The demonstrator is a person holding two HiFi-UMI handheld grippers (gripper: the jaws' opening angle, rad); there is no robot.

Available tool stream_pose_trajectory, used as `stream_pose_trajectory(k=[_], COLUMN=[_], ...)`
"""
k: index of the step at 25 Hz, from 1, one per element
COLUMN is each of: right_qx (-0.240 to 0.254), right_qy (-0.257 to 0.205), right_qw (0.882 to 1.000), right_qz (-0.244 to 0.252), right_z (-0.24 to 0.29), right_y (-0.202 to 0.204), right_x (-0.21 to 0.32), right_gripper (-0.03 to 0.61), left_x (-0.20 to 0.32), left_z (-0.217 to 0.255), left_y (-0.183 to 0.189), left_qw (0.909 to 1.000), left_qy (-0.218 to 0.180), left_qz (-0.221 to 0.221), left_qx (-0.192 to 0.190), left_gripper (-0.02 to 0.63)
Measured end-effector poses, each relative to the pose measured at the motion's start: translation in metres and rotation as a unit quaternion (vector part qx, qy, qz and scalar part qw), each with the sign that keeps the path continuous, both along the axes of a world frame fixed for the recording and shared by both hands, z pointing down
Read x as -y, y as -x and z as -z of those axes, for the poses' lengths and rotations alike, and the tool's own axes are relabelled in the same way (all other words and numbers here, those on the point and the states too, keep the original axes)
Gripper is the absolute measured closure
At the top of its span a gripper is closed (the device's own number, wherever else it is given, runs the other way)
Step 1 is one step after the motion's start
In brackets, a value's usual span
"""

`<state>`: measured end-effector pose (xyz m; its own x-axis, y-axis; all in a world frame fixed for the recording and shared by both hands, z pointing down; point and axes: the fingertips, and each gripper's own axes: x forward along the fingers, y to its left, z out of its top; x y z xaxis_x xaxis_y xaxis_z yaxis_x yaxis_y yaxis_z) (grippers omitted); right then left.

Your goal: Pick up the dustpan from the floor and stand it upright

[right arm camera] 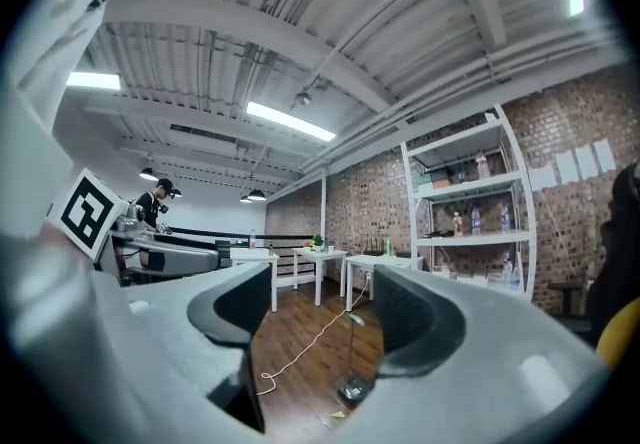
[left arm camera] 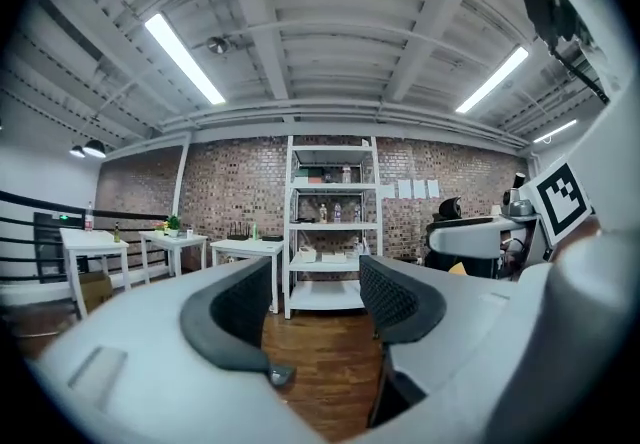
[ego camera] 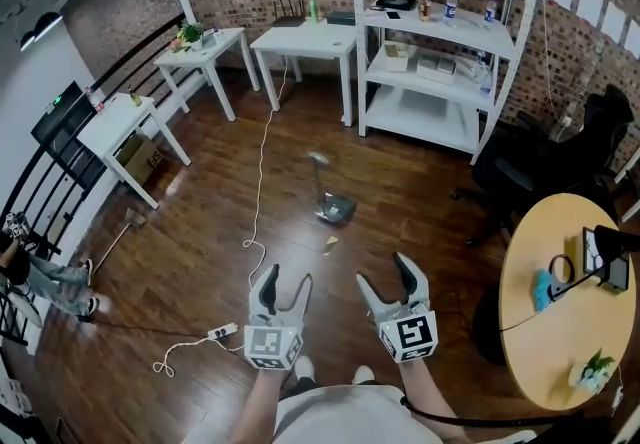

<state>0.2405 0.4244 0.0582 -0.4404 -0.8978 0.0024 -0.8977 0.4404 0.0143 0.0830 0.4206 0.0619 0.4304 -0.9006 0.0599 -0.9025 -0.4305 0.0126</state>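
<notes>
My left tongs (ego camera: 287, 277) and right tongs (ego camera: 384, 272) both hang apart and empty, close to my body. The dustpan (ego camera: 336, 208) sits well ahead on the floor (ego camera: 200, 242), pan down and handle rising (upright, as far as I can judge). That fits a pan waiting to be fetched or one set down as wanted, so I'd only say that any grip belongs squarely on the thin handle. I count one dustpan, two tongs, one yellow scrap (ego camera: 330, 244) and one white cable (ego camera: 262, 167)
</notes>
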Motion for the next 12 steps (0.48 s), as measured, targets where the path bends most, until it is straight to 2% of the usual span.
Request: stream_pose_trajectory(k=[6, 12], right_qx=[-0.006, -0.021], right_qy=[0.01, 0.021], right_qw=[1.0, 0.999], right_qz=[0.006, 0.045], right_z=[0.002, -0.002], right_y=[0.032, 0.094], right_x=[-0.007, 0.01], right_gripper=[0.287, 0.3], left_x=[-0.016, -0.004], left_z=[0.002, -0.006], left_y=[0.02, 0.07], left_qw=[0.9999, 0.9999], left_qy=[-0.005, 0.012], left_qz=[-0.01, 0.004], left_qx=[0.006, -0.004], left_gripper=[0.336, 0.337])
